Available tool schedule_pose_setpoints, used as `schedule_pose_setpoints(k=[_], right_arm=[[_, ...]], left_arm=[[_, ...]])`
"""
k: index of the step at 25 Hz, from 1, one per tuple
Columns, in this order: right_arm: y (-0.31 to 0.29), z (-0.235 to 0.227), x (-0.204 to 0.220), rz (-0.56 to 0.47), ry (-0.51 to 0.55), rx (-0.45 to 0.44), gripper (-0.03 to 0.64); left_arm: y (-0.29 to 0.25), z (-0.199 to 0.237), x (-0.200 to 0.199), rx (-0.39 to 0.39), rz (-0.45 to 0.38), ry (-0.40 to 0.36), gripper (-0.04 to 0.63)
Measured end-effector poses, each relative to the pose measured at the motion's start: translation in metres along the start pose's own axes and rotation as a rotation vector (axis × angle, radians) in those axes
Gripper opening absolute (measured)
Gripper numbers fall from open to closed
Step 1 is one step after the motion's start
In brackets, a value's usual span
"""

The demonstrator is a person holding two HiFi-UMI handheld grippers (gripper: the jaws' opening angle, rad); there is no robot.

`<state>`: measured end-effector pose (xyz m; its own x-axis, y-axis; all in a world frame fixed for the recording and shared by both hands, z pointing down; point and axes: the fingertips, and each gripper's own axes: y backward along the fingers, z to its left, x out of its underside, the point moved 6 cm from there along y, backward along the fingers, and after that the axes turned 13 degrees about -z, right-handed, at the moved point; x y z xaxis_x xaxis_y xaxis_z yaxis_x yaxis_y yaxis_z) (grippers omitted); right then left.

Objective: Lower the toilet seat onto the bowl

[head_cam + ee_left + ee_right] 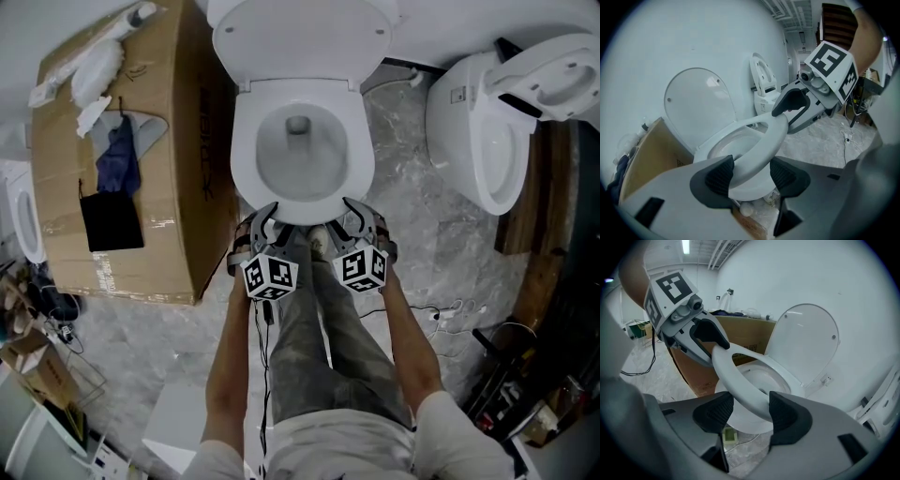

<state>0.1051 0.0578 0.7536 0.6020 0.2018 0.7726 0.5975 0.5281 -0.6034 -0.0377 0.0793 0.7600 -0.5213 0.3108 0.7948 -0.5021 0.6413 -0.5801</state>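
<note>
**Toilet seat (736,386) tilted above the bowl (300,141), gripped at its front rim**

We stand facing the toilet, which lies at our 12 o'clock. Its lid (300,42) stands upright against the wall. The toilet seat is hinged at the back, and its front edge is raised off the bowl, not yet resting on it.

Our right gripper (751,413) is closed on the seat's front rim, with a pad pressed on either face. Our left gripper (752,176) has the same rim between its jaws, but loosely. One pad lies against the seat while the other stands just clear of it, so the jaws are apart and do not clamp. The two grippers sit near each other at the seat's 6 o'clock edge.

A cardboard box (141,187) stands on the floor at the toilet's 9 o'clock, and a second toilet (478,141) stands at its 3 o'clock.
</note>
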Motion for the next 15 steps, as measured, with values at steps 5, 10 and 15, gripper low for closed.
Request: schedule_pose_setpoints(k=[5, 10, 15], right_arm=[[-0.005, 0.008, 0.012, 0.013, 0.022, -0.005, 0.238], [-0.012, 0.016, 0.026, 0.027, 0.048, -0.013, 0.241], [-0.019, 0.023, 0.041, 0.043, 0.074, -0.020, 0.245]], left_arm=[[-0.005, -0.008, 0.013, 0.004, 0.010, -0.018, 0.259], [-0.012, -0.015, 0.027, 0.007, 0.026, -0.038, 0.264], [-0.019, -0.022, 0.041, 0.019, 0.045, -0.051, 0.270]])
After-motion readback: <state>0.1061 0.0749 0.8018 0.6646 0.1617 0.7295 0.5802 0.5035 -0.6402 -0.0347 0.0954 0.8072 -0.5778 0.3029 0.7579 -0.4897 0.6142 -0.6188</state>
